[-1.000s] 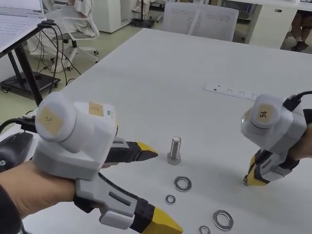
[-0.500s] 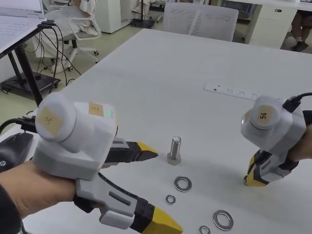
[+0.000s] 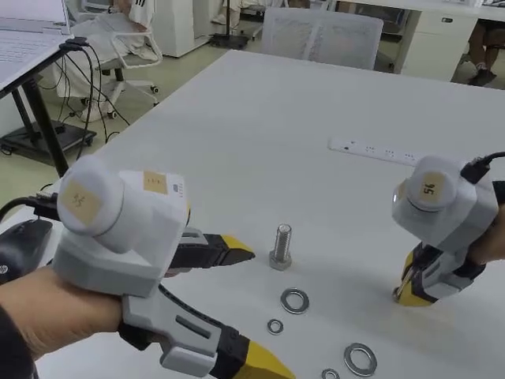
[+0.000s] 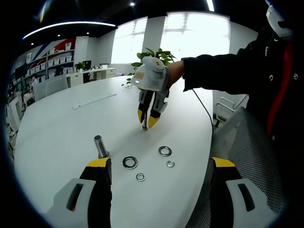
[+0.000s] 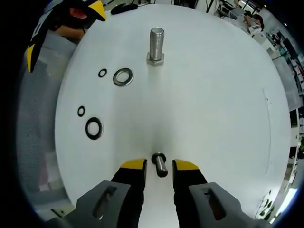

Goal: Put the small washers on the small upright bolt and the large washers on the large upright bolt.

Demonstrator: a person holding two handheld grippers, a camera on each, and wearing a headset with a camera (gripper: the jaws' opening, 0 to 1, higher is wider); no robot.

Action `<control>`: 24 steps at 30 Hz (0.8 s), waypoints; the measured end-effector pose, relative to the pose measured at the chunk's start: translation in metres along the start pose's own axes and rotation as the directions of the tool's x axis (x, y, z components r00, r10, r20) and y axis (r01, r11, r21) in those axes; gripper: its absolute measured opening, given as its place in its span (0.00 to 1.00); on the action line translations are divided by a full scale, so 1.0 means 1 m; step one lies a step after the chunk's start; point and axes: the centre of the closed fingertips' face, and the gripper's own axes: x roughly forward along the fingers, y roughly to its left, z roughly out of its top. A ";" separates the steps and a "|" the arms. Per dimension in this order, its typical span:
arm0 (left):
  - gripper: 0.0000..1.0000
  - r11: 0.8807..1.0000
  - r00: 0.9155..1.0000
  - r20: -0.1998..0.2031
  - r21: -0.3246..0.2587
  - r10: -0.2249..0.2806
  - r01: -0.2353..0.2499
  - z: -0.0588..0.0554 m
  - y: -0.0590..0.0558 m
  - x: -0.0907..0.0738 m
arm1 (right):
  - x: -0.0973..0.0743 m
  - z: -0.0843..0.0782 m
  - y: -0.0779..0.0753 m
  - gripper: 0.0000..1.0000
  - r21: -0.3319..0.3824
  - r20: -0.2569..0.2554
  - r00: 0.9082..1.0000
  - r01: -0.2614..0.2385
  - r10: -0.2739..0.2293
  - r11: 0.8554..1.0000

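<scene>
Right gripper view: small bolt [image 5: 159, 167] upright between jaws of right tool [image 5: 159, 163]

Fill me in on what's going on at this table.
A person works two grippers over a white table. The right gripper brackets the small bolt with its jaws; the left gripper hangs wide open beside the large bolt. Four washers lie loose, none on a bolt yet.
</scene>
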 end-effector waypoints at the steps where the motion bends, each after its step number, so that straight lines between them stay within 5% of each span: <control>1: 0.85 1.000 1.000 0.000 0.001 0.000 0.000 0.000 0.000 0.000 | -0.001 0.000 -0.001 0.24 0.002 0.002 1.000 0.003 -0.003 1.000; 24: 0.85 1.000 1.000 0.006 0.015 -0.003 0.002 0.004 -0.003 0.000 | -0.016 -0.018 0.001 0.26 0.066 0.020 0.999 0.028 -0.029 0.997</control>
